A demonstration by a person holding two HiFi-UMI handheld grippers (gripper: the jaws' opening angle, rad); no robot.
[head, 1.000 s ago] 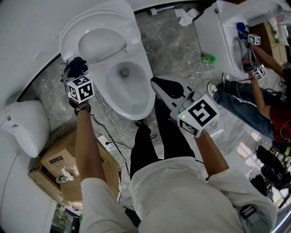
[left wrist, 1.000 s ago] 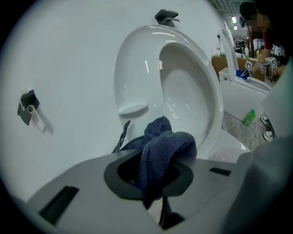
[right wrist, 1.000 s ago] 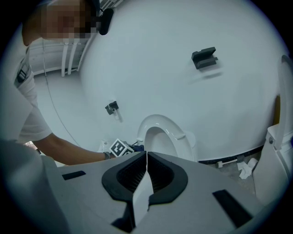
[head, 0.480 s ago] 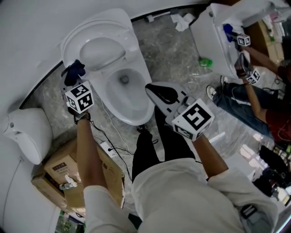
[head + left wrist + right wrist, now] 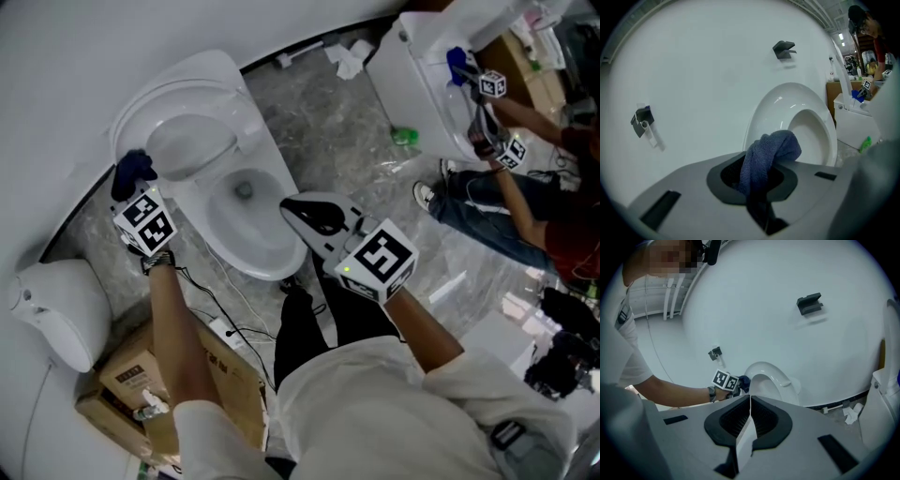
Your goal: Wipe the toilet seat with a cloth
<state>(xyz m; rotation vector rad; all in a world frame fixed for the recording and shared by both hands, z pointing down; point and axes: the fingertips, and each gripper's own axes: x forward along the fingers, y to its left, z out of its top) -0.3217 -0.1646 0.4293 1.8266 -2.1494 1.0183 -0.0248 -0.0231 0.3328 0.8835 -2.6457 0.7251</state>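
Blue cloth [image 5: 771,152], bunched and twisted, gripped by left fingers [image 5: 684,185] (right fingers [image 5: 780,420] clenched, empty)

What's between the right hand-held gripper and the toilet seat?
Head view: only the open toilet bowl separates right hand-held gripper from toilet seat.

The toilet [image 5: 279,192] stands against the curved wall [image 5: 66,66], with its seat [image 5: 187,141] raised. The left gripper [image 5: 133,184], with the cloth [image 5: 131,167] in its jaws, sits at the seat's left edge. The right gripper [image 5: 292,208] hangs just right of the bowl. A cardboard box [image 5: 141,366] lies on the floor to the lower left. A bottle [image 5: 405,137] lies between this toilet and a second toilet [image 5: 412,66] to the right.
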